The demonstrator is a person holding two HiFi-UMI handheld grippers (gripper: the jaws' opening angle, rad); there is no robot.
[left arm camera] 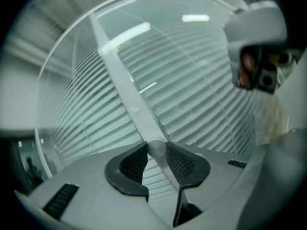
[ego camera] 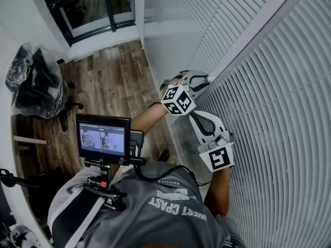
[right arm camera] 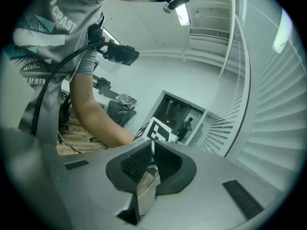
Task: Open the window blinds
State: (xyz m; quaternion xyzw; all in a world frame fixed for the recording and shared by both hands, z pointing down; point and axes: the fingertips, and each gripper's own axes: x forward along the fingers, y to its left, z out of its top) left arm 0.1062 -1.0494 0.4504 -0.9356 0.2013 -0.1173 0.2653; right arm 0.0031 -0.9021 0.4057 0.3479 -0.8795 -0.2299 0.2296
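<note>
White slatted window blinds (ego camera: 289, 118) cover the wall on the right, with their slats shut. In the left gripper view a pale rod, the blinds' wand (left arm camera: 125, 86), runs down across the slats (left arm camera: 201, 95). Its rounded end sits between the pads of my left gripper (left arm camera: 156, 148), which press on it from both sides. In the head view the left gripper (ego camera: 207, 78) reaches to the strip between two blinds. My right gripper (right arm camera: 152, 150) is shut and empty; it hovers just below the left one (ego camera: 198, 119), pointing at its marker cube (right arm camera: 156, 131).
A wooden floor (ego camera: 111, 84) lies to the left, with a dark glazed door (ego camera: 90, 6) at the far end. A black bagged bundle (ego camera: 33, 81) sits by the left wall. A small monitor (ego camera: 103, 137) is mounted on the person's chest.
</note>
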